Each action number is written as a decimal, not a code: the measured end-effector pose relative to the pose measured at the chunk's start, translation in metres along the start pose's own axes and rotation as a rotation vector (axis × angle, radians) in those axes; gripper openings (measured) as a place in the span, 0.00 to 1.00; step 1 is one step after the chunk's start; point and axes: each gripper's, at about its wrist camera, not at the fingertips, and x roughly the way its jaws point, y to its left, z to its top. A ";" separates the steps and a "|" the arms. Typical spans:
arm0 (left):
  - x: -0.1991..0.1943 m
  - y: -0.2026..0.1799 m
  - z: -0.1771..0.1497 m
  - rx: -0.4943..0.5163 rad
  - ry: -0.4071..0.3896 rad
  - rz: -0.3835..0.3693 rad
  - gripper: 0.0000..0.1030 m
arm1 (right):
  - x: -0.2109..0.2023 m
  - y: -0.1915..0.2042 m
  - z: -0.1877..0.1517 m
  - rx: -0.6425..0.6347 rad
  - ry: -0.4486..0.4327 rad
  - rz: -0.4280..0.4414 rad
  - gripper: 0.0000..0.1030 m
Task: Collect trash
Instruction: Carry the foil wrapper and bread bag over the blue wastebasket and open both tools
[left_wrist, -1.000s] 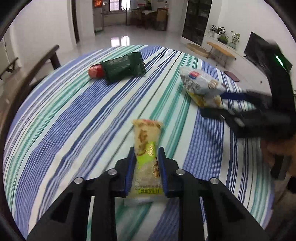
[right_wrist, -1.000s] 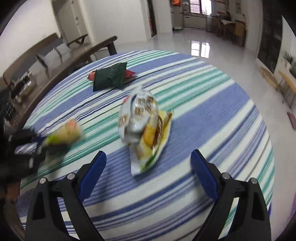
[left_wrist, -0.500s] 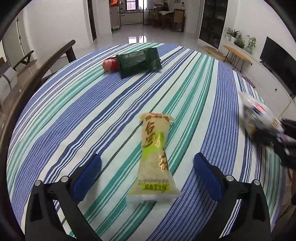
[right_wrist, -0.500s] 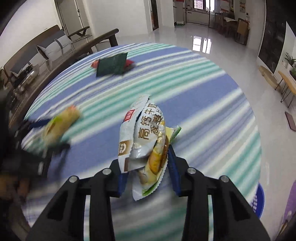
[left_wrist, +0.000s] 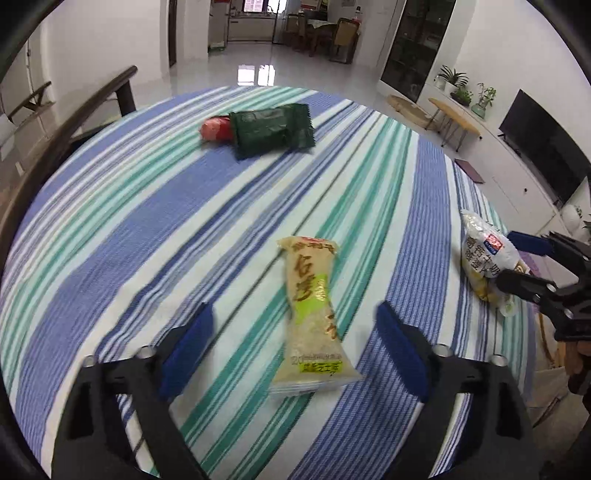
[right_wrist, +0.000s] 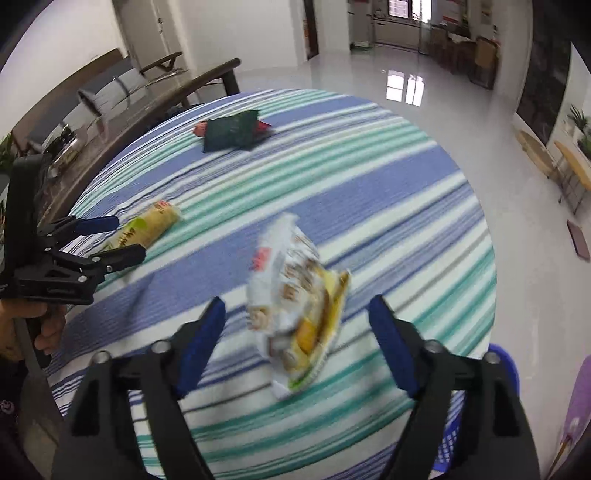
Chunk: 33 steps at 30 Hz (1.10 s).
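Note:
A yellow-green snack wrapper (left_wrist: 312, 288) lies flat on the striped tablecloth (left_wrist: 147, 221). My left gripper (left_wrist: 293, 321) straddles it, jaws wide and closing, with the pads clear of it. A white-and-yellow snack bag (right_wrist: 295, 273), blurred, sits between the spread jaws of my right gripper (right_wrist: 296, 308), which are opening and not pressing it. I cannot tell whether the bag rests on the cloth. At the far side lies a dark green packet (left_wrist: 271, 129) with a red item (left_wrist: 214, 128) beside it. Each gripper also shows in the other's view: right gripper (left_wrist: 511, 260), left gripper (right_wrist: 123, 238).
A blue basket (right_wrist: 502, 369) stands below the table's edge at the lower right of the right wrist view. A dark wooden chair (left_wrist: 74, 122) stands at the table's far left. A hand (right_wrist: 44, 328) holds the left gripper's handle.
The right gripper, shut on the white bag half a second ago, now has its jaws spread apart. The left jaws let go of the yellow-green wrapper, opened wide, and have since narrowed a little.

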 end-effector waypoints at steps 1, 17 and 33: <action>0.002 -0.002 0.000 0.008 0.002 -0.003 0.76 | 0.003 0.001 0.005 0.002 0.013 -0.011 0.76; -0.004 -0.024 0.001 0.073 -0.046 -0.052 0.18 | 0.007 -0.006 0.016 0.045 0.046 0.065 0.26; -0.013 -0.173 -0.012 0.198 -0.042 -0.304 0.18 | -0.084 -0.115 -0.045 0.277 -0.087 0.115 0.26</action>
